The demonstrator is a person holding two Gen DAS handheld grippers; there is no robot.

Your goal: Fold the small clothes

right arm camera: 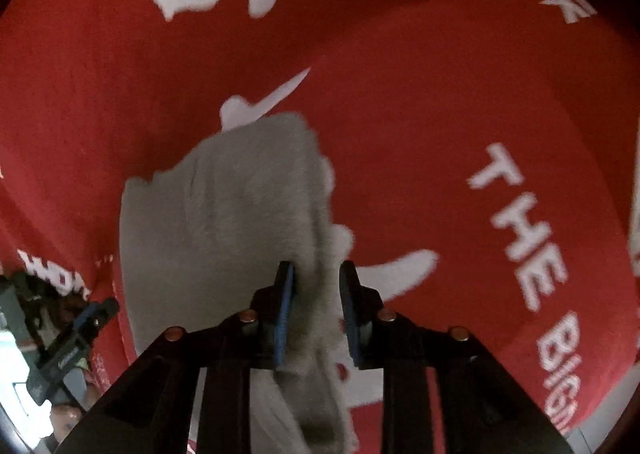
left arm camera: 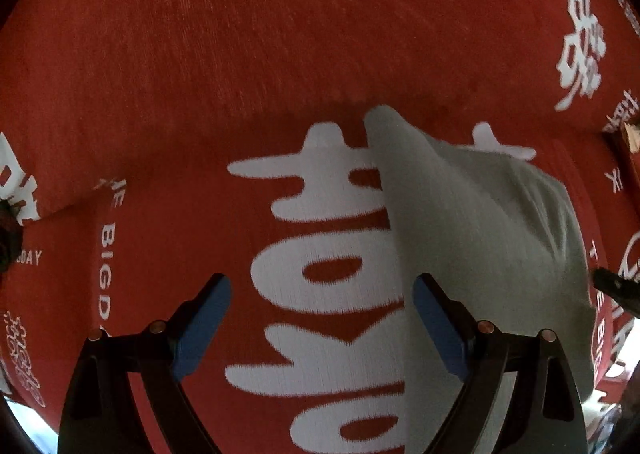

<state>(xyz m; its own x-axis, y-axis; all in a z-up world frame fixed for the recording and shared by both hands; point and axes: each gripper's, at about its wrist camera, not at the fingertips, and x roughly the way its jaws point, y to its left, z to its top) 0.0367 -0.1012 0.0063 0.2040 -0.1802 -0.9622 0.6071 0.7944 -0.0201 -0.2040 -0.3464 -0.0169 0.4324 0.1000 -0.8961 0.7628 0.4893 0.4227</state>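
Note:
A small pale grey garment (left arm camera: 480,238) lies on a red cloth with white lettering (left arm camera: 280,54). My left gripper (left arm camera: 322,318) is open and empty, its blue pads wide apart, with the garment's left edge by its right finger. In the right wrist view the garment (right arm camera: 224,222) is bunched and folded over. My right gripper (right arm camera: 316,310) has its blue pads close on either side of the garment's thick right edge, gripping it. The left gripper shows at the lower left of that view (right arm camera: 80,338).
The red cloth (right arm camera: 440,94) covers the whole surface in both views. A wooden edge (left arm camera: 632,134) shows at the far right of the left wrist view. Floor and clutter (right arm camera: 24,374) show past the cloth's lower left edge.

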